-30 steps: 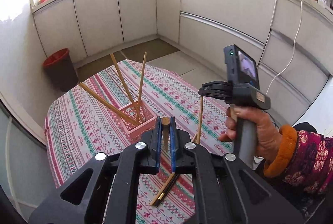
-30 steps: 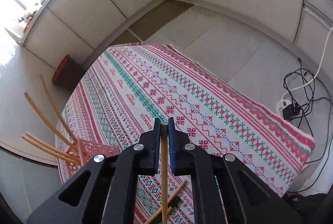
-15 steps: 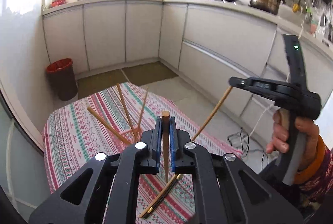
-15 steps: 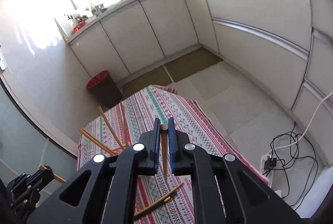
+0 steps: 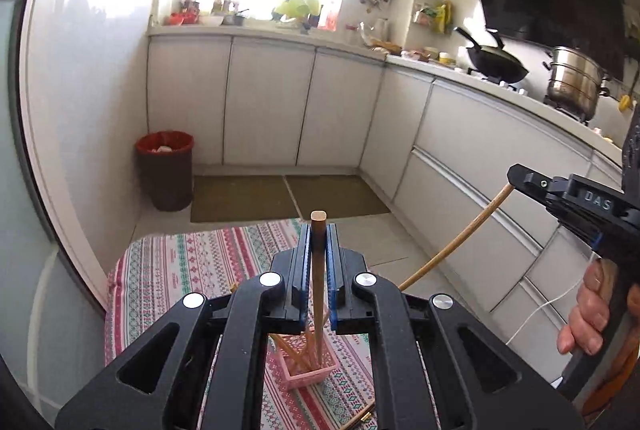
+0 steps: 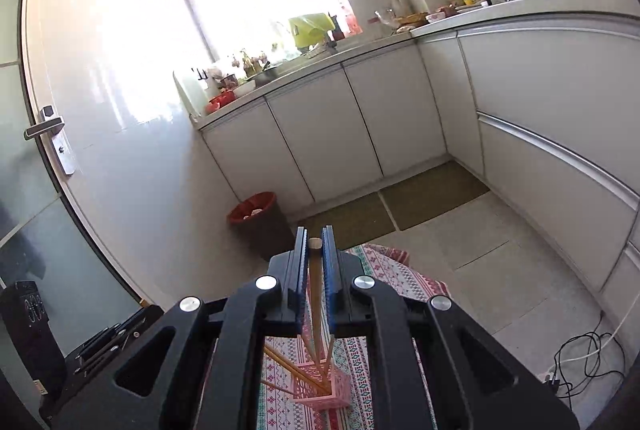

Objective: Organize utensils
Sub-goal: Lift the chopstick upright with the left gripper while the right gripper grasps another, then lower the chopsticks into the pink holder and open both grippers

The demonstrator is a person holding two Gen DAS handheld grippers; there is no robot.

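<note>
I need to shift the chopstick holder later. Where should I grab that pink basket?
Probably the pink basket's near rim, coming straight down with one of the fingers inside and one outside. It is open-topped with thin lattice walls, and the chopsticks inside lean away left, leaving that edge free.

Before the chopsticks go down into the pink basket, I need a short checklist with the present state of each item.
1. Left claw grips its chopstick: ok, pads closed on it.
2. Right claw grips its chopstick: ok, pads closed on it.
3. Pink basket upright on the tablecloth: ok.
4. Free room in the basket: cannot tell, several chopsticks already lean inside.
5. Left chopstick tip over the basket opening: cannot tell; it points toward the opening.
6. The two held chopsticks apart from each other: ok in the left wrist view.
</note>
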